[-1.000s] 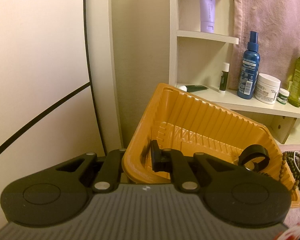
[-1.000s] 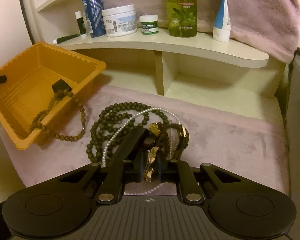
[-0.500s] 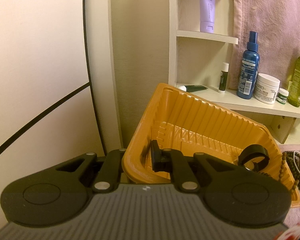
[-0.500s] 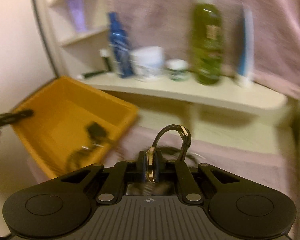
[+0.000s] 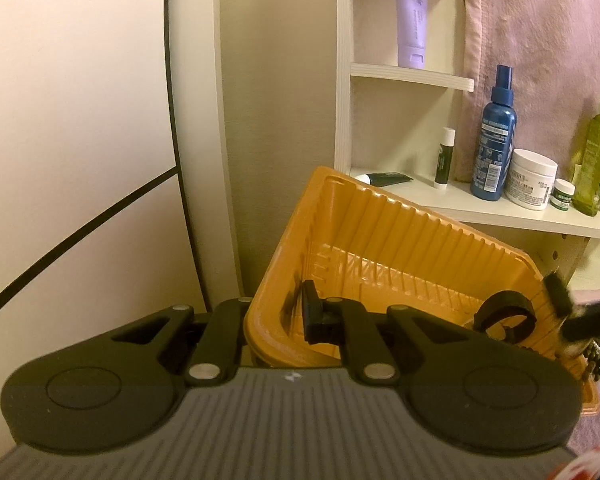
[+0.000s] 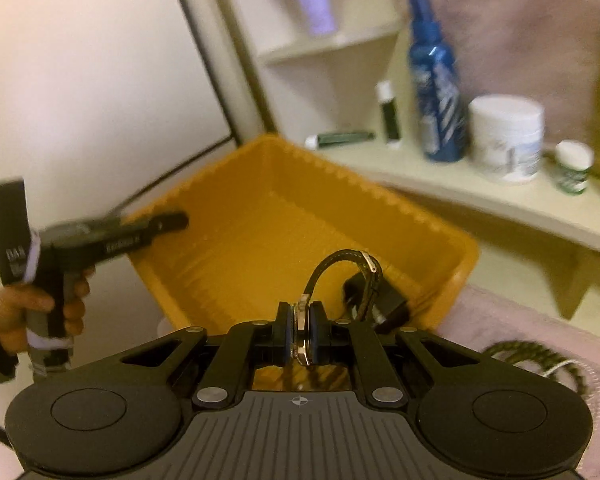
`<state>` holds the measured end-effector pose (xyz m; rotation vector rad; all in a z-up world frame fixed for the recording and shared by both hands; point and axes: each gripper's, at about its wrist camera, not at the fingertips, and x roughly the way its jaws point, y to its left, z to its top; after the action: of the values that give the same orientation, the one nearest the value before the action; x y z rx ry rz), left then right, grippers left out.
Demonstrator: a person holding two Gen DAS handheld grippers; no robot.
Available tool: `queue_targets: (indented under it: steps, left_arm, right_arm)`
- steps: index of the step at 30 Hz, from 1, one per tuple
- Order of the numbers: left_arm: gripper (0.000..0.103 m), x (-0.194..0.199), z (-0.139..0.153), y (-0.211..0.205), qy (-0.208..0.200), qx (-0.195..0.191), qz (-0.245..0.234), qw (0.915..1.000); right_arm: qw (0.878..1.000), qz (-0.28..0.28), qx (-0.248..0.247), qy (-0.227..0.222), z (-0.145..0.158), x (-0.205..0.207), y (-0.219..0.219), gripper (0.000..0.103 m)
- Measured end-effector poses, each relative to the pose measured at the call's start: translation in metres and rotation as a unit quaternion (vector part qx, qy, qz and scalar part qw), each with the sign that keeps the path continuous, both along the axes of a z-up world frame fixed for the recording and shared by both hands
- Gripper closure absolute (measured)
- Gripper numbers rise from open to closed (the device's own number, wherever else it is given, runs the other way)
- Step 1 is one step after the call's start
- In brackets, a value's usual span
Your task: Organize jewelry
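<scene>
An orange plastic tray (image 5: 400,240) stands tilted, one end raised, and my left gripper (image 5: 278,310) is shut on its near wall, one finger inside and one outside. A black band (image 5: 504,312) lies in the tray. My right gripper (image 6: 302,330) is shut on the gold case of a wristwatch (image 6: 342,268), whose dark strap loops up above the tray (image 6: 284,216). In the right wrist view a hand (image 6: 24,312) holds the left gripper (image 6: 160,224) at the tray's left rim. Dark bead necklaces (image 6: 540,354) lie on the pink cloth (image 6: 520,320) to the right.
A white shelf (image 5: 500,212) behind the tray carries a blue spray bottle (image 5: 494,140), a white jar (image 5: 532,178), a green bottle (image 5: 594,160) and small tubes. A purple tube (image 5: 412,12) stands higher up. A pink towel (image 5: 540,40) hangs behind, and a pale wall panel (image 5: 80,120) is on the left.
My right gripper has lifted the wristwatch off the pile on the pink cloth and swung left and up over the tray. The left gripper and the tray have kept still.
</scene>
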<state>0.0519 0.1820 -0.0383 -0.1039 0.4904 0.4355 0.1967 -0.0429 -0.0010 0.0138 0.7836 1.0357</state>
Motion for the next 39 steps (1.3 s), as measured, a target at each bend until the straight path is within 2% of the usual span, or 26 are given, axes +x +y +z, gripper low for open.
queue_targets:
  steps: [7, 16, 22, 27, 30, 35, 39]
  left_arm:
    - [0.093, -0.001, 0.0, 0.0, 0.0, -0.001, 0.0, 1.0]
    - [0.093, -0.001, 0.0, 0.001, 0.001, -0.001, 0.001, 1.0]
    - [0.093, -0.001, 0.001, 0.0, 0.002, -0.001, 0.001, 1.0]
    - [0.093, 0.0, 0.002, 0.0, 0.002, -0.001, 0.001, 1.0]
    - [0.093, 0.0, 0.002, 0.0, 0.002, -0.002, 0.001, 1.0]
    - [0.093, 0.0, 0.001, 0.0, 0.003, -0.001, 0.003, 1.0]
    - [0.093, 0.0, 0.001, 0.0, 0.003, 0.0, 0.003, 1.0]
  right_arm:
    - [0.999, 0.014, -0.032, 0.021, -0.026, 0.002, 0.019, 0.094]
    - [0.998, 0.006, -0.065, 0.019, -0.038, 0.006, 0.031, 0.094]
    - [0.998, -0.015, -0.052, 0.02, -0.026, 0.008, 0.023, 0.091]
    - [0.996, -0.081, 0.001, 0.032, -0.008, 0.007, -0.024, 0.087]
    - [0.99, -0.129, 0.005, 0.057, -0.009, 0.007, -0.06, 0.087]
    - [0.977, -0.176, -0.001, 0.122, -0.033, 0.001, -0.097, 0.087]
    - [0.955, -0.211, 0.044, 0.202, -0.054, 0.001, -0.104, 0.087]
